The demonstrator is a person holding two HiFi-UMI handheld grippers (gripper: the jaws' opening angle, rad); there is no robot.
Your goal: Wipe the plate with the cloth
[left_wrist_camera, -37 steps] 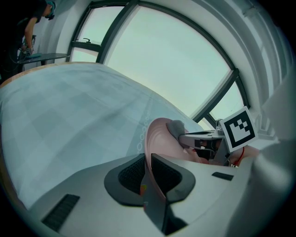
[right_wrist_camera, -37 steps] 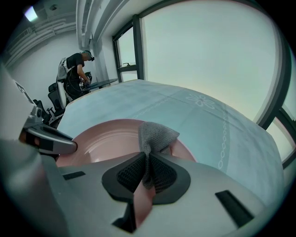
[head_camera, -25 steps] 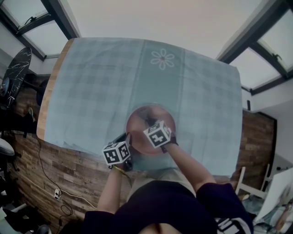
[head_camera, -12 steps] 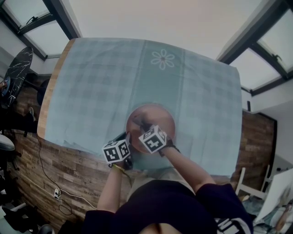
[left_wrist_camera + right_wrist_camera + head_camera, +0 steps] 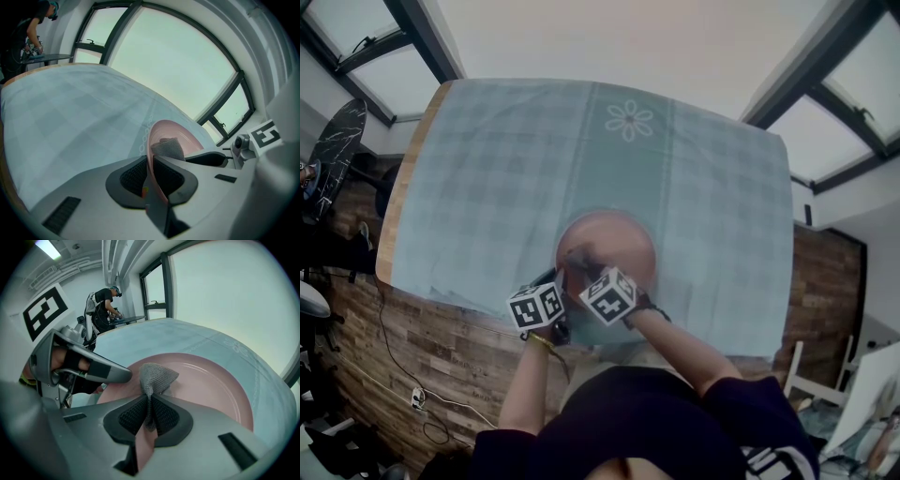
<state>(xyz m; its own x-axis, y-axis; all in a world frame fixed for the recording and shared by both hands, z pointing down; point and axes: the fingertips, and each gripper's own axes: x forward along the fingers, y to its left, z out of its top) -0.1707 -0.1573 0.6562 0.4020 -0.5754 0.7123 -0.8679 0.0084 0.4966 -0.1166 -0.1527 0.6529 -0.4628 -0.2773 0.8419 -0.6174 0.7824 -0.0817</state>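
Observation:
A pink plate (image 5: 614, 246) rests on the teal checked tablecloth near the table's front edge. My left gripper (image 5: 151, 177) is shut on the plate's near-left rim (image 5: 149, 154), which passes edge-on between the pads. My right gripper (image 5: 149, 417) is shut on a grey knitted cloth (image 5: 155, 377), whose bunched end lies on the plate (image 5: 211, 380) at its left part. In the left gripper view the cloth (image 5: 168, 147) shows on the plate's face. From the head view both marker cubes sit at the plate's near edge, left gripper (image 5: 555, 291) beside right gripper (image 5: 586, 267).
The tablecloth (image 5: 506, 169) covers the wooden table, with a white flower print (image 5: 630, 120) at the far middle. A brick-patterned floor lies below the table's front edge. A person stands at a far desk (image 5: 105, 303).
My right gripper has slid the cloth leftward across the plate, toward the left gripper. The left gripper and plate have stayed put.

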